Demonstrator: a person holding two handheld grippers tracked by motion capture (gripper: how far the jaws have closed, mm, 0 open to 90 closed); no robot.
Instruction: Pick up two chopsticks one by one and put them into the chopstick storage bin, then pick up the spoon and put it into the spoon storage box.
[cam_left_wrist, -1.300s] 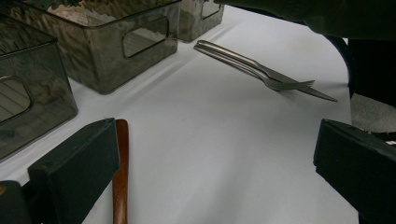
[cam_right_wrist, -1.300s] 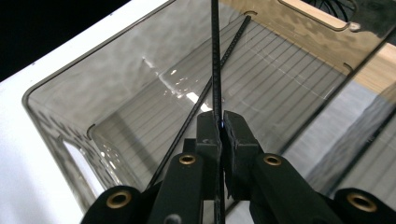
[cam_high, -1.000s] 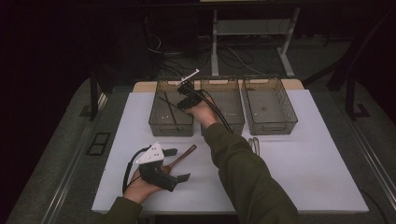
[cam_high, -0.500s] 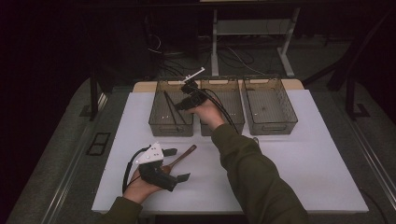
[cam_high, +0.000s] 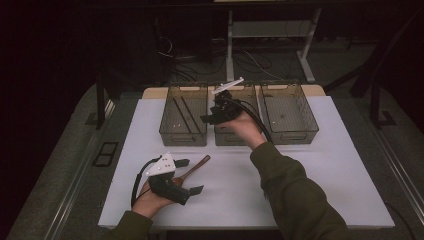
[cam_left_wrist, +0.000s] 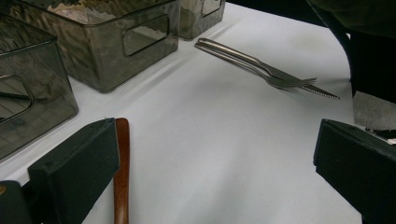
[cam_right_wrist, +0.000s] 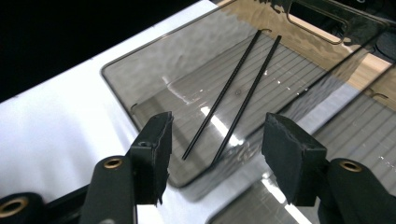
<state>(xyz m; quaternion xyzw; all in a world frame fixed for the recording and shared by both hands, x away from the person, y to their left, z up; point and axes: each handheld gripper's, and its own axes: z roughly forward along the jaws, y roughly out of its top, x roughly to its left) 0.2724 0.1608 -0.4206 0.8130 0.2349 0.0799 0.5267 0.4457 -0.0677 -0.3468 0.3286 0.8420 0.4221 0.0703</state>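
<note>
Two black chopsticks lie side by side on the floor of the left smoked bin. My right gripper hovers above the seam between that bin and the middle bin. Its jaws have just been opening, with nothing between them. My left gripper rests on the white table near the front left, jaws wide open. A brown wooden handle lies against its left jaw, outside the gap. A steel fork and knife lie together on the table beyond it.
A third bin stands at the back right, in line with the other two along the table's far edge. Black cables trail from the right gripper over the middle bin. Dark floor and a stand's legs lie behind the table.
The right hand has drawn away from over the left bin, to the right and slightly up, and its jaws have widened. The left hand has stayed put.
</note>
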